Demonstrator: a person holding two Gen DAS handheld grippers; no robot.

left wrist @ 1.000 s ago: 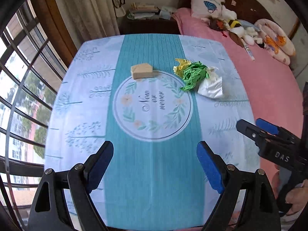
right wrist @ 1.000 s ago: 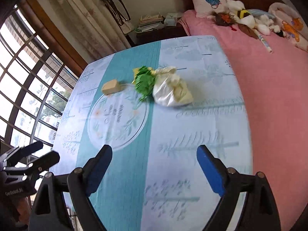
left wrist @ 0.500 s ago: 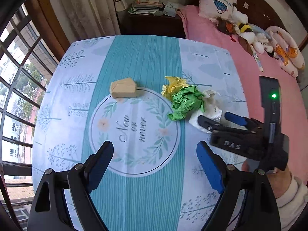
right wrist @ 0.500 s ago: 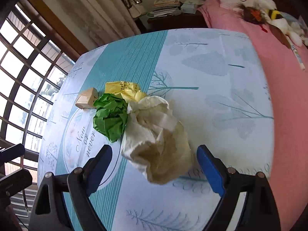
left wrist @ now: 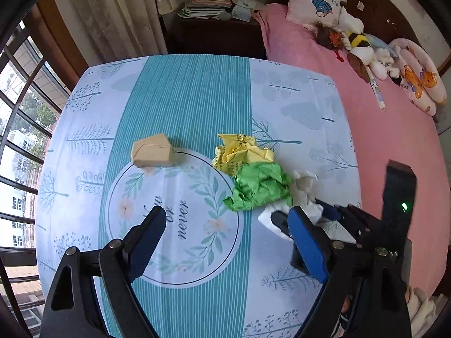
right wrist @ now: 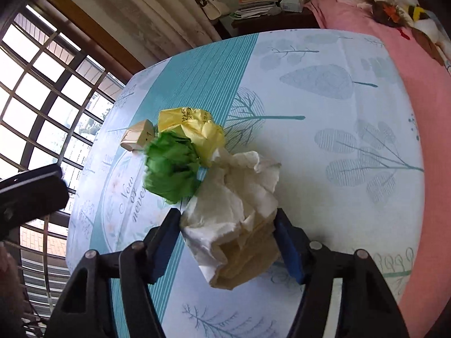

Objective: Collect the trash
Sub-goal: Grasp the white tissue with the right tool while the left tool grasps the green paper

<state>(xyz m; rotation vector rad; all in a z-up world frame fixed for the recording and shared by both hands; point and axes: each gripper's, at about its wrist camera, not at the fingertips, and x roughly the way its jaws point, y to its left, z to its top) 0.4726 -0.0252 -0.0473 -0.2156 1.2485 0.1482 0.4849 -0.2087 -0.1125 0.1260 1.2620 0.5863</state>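
Note:
Three crumpled papers lie together on the tablecloth: a white wad (right wrist: 234,205), a green wad (right wrist: 172,166) and a yellow wad (right wrist: 197,129). My right gripper (right wrist: 225,225) is closing around the white wad, and both blue pads touch its sides. In the left wrist view the same white wad (left wrist: 304,186) shows just beyond the right gripper's fingers, beside the green wad (left wrist: 259,186) and the yellow wad (left wrist: 239,152). My left gripper (left wrist: 225,214) hovers open over the round print, holding nothing. A small tan box (left wrist: 152,152) lies to the left of the papers.
The table (left wrist: 183,90) wears a blue and teal cloth. A pink bed (left wrist: 394,146) with plush toys runs along its right side. A dark nightstand (left wrist: 214,36) with books stands behind, and a barred window (left wrist: 19,140) is at the left.
My right gripper came down onto the white wad and its jaws narrowed around it. My left gripper moved forward over the table toward the papers, staying open.

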